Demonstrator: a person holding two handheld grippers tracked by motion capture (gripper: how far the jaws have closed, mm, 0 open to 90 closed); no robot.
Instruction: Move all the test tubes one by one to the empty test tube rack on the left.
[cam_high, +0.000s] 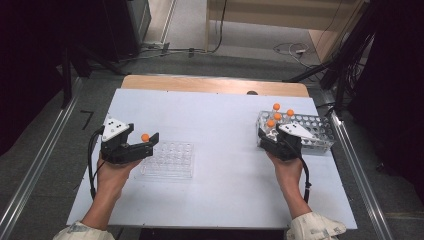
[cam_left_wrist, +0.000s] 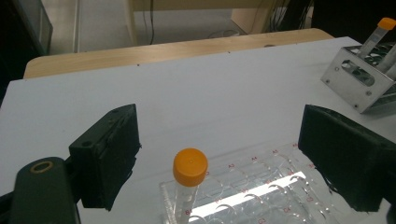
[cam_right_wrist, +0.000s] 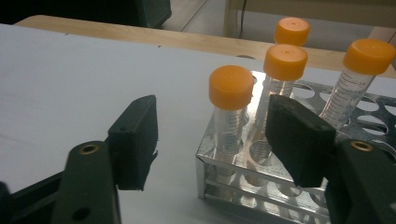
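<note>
On the white worktop (cam_high: 220, 190), our left gripper (cam_left_wrist: 219, 158) fingers stand wide apart around an orange-capped tube (cam_left_wrist: 187, 186) standing in the clear well plate (cam_left_wrist: 261, 191), untouched. At three o'clock, our right gripper (cam_right_wrist: 210, 140) fingers flank the nearest tube (cam_right_wrist: 230, 112) in the metal rack (cam_right_wrist: 261, 186), gaps showing either side.

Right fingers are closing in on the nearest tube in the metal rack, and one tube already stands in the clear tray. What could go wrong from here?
1. The right gripper straddles the nearest tube, but its neighbour stands close behind; a finger may nudge it.
2. The rack is light-looking; a tilted pull may lift or drag it.
3. The left gripper sits open around the tube in the tray; any sideways drift could tip it.
</note>
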